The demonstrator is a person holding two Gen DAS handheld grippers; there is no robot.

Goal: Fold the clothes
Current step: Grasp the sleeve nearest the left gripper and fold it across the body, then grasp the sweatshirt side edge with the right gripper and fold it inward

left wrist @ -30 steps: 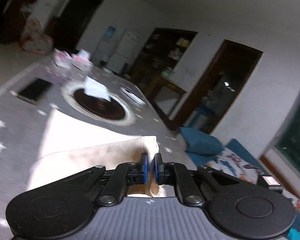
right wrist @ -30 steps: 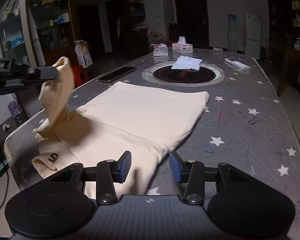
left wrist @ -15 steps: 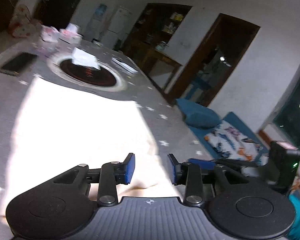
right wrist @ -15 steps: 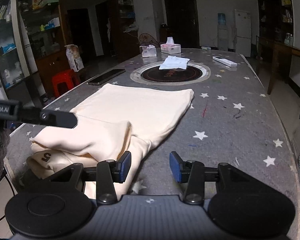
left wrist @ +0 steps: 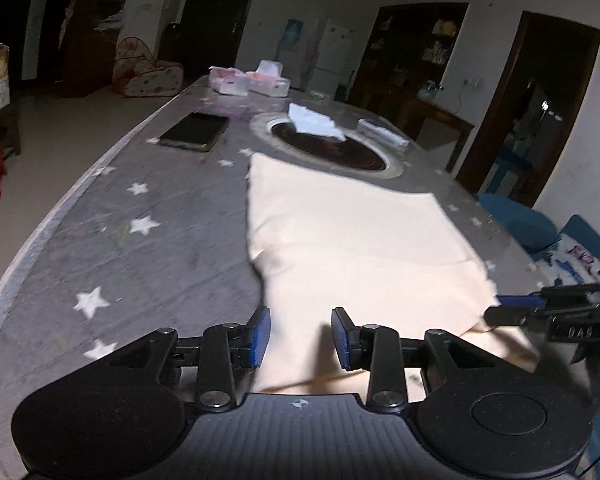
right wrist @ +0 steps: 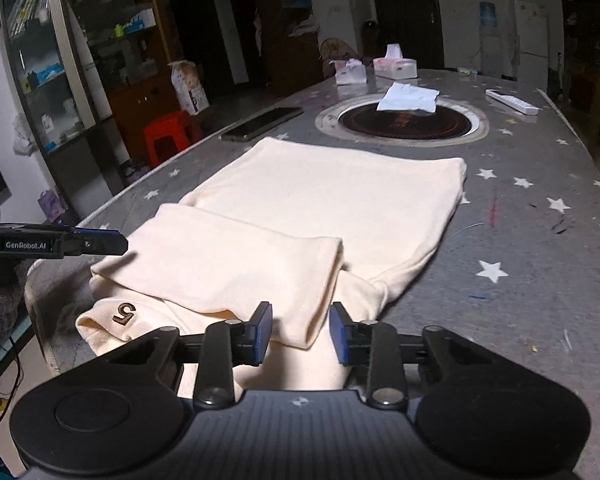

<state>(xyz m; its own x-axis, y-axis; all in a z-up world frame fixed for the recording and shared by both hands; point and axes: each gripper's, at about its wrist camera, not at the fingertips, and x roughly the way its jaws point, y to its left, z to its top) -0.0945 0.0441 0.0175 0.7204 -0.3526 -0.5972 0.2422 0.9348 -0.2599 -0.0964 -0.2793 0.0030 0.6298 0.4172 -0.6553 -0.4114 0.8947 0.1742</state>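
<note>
Shirt (right wrist: pixel 320 200) lies on my surface (right wrist: pixel 520 240) with one sleeve (right wrist: pixel 228 256) folded in, more folds left, I think; both my claws, left claw (left wrist: pixel 300 334) and right claw (right wrist: pixel 300 330), are wide apart and hold nothing.

Cream garment (right wrist: pixel 324 208) with a dark "5" (right wrist: pixel 124 313), on a grey worktop (right wrist: pixel 520 264) speckled with white stars. Black claws (right wrist: pixel 300 330) carry blue pads (right wrist: pixel 263 332). Red stool (right wrist: pixel 168 136), pink tissue box (right wrist: pixel 396 67).

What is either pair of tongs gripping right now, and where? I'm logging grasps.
Nothing. The left tongs and right tongs are both open, hovering over the cream-coloured fabric garment lying on the grey star-patterned table.
</note>
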